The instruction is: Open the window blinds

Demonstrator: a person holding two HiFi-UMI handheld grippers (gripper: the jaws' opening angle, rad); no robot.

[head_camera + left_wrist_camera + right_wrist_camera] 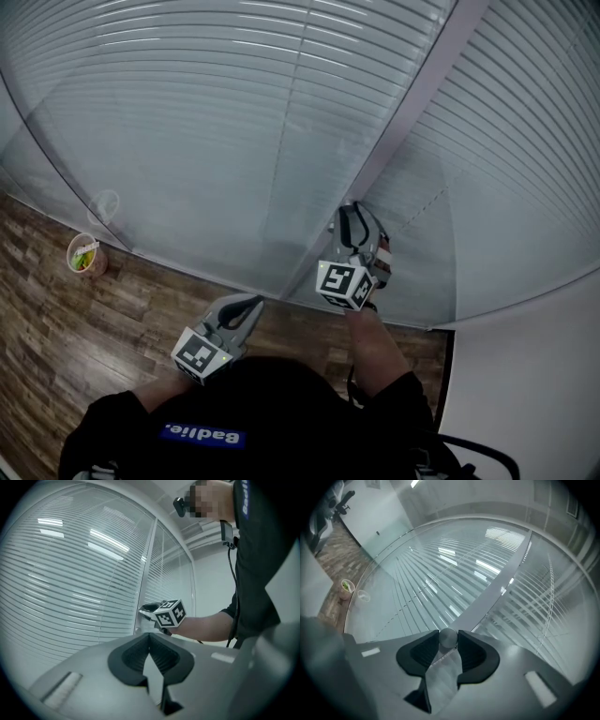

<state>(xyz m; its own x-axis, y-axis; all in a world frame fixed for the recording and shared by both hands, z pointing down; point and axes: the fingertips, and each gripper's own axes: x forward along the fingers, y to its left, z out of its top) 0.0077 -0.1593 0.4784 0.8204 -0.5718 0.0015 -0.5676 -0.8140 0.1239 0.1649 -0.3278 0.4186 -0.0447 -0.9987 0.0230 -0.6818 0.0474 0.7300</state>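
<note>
A: Where did the right gripper point(351, 212) sit?

B: At the upright frame post point(412, 103) between the two glass panels. Its jaws were clamped at a middling width on a small round grey knob point(448, 638), which the right gripper view showed pinched between the pads. The gripper pointed level, straight at the post. My read is that the knob is the tilt control, so a square grip lets the wrist twist it.

A: And the blinds point(234, 112)?

B: They were behind the glass on both sides of the post. The slats looked flat and closed, so I'd say they weren't open yet.

A: Left gripper point(255, 302)?

B: Its jaw tips were together with nothing in them. It was held low and back from the glass, well apart from the knob. Probably just parked, since the knob is a one-hand job.

A: Any text?

B: White letters on a blue patch on the dark shirt point(202, 434), upside down in the head view, looking like "Badlie". The gripper cubes carried only black-and-white square markers. The cup point(84, 255) on the wood floor point(56, 328) by the glass had a label too small to read.
</note>
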